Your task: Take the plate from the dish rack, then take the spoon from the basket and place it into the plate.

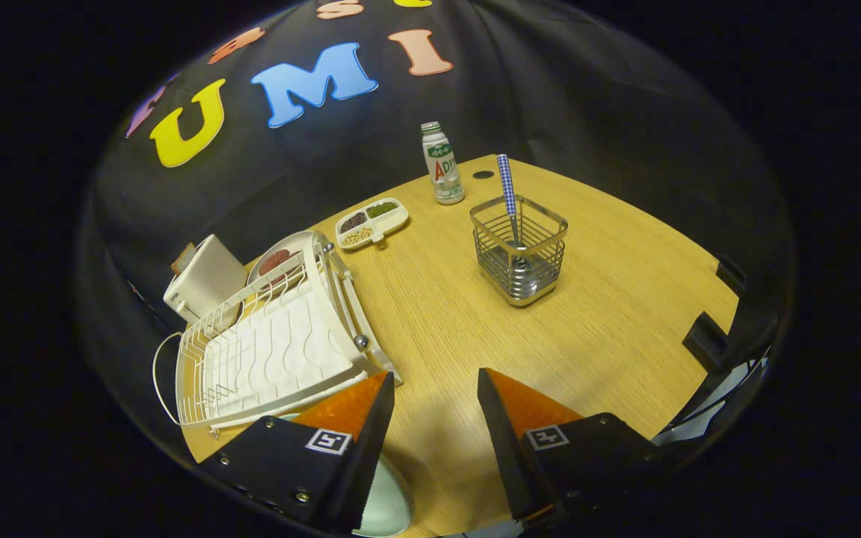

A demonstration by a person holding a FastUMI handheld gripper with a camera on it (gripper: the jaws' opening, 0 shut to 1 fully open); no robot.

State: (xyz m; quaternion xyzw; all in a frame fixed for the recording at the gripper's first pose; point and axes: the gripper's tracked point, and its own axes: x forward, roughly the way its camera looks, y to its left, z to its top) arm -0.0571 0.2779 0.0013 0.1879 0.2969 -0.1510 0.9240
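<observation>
One wooden counter (pixel 610 314) carries a white dish rack (pixel 273 351) and wire basket (pixel 520 250) — spoon (pixel 509 196) upright inside it. Plate (pixel 389 504) lies under the fingers (pixel 434 388) — spread, holding nothing.

Plate (pixel 389 501) mostly hidden behind left finger.

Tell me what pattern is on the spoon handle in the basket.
Blue-and-white checks on the spoon handle, seen in the gripper view, beyond the open fingers.
</observation>
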